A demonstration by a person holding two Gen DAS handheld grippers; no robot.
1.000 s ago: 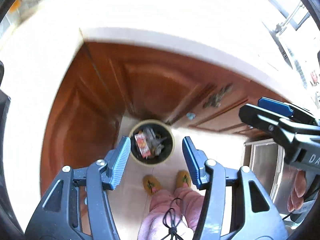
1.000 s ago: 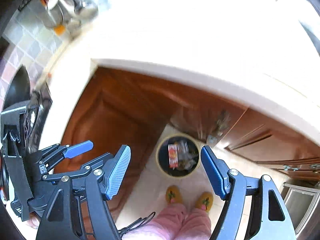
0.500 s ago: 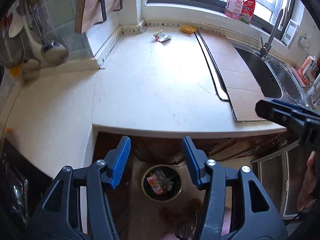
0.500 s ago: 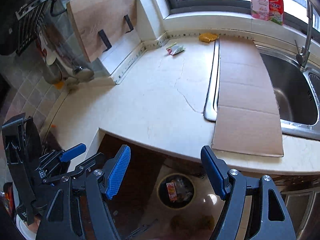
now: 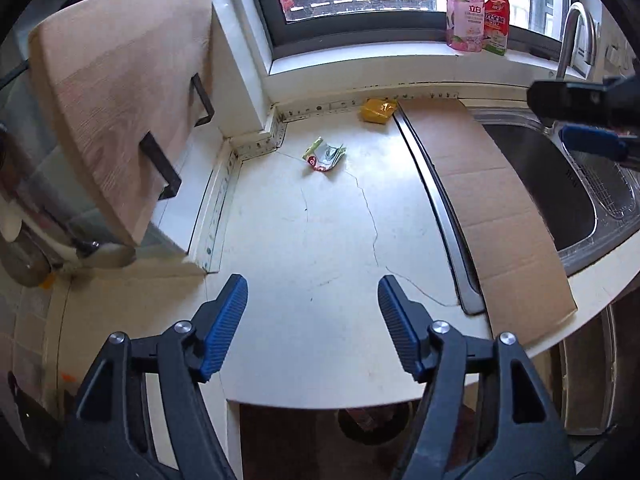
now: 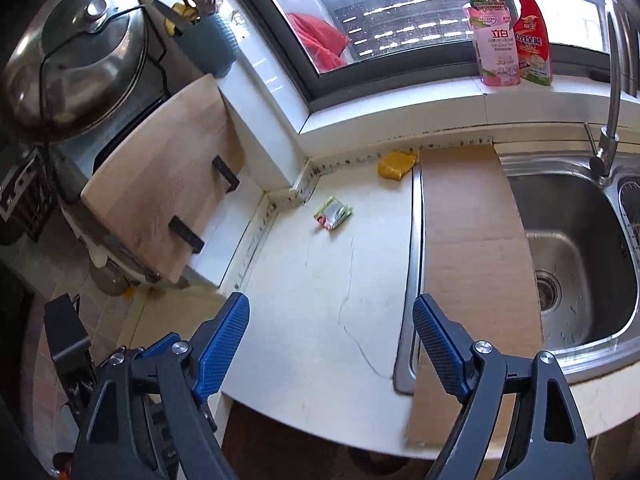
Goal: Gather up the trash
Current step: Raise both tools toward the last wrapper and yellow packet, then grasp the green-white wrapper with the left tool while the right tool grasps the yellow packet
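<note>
Trash on the countertop [image 5: 320,240] consists of two items: a crumpled green, white and red wrapper [image 5: 325,154] lying in the far part of the pale surface, near the inner corner of the backsplash, and a yellow packet [image 5: 377,109] farther back, against the wall strip and just beside the far end of the cardboard sheet [image 5: 504,208]. In the right wrist view the same wrapper [image 6: 333,213] and yellow packet [image 6: 396,165] appear in the same relation, well apart from both tools. The left gripper [image 5: 312,320] hangs over the near edge of the counter with its blue-padded jaws opening and nothing between them. The right gripper [image 6: 332,340] is likewise above the near edge, jaws opening, wide apart and empty; its tip also shows at the right edge of the left wrist view. A metal strip [image 6: 412,276] runs near to far between the bare counter and the cardboard, which lies flat to the left of the steel sink [image 6: 576,264]. A wooden cutting board [image 6: 160,184] leans at the left. Two bottles [image 6: 508,32], one pink and one red, stand on the window sill at the far right. Below the counter's near edge, the rim of a bin [image 5: 372,428] is partly visible on the floor.
</note>
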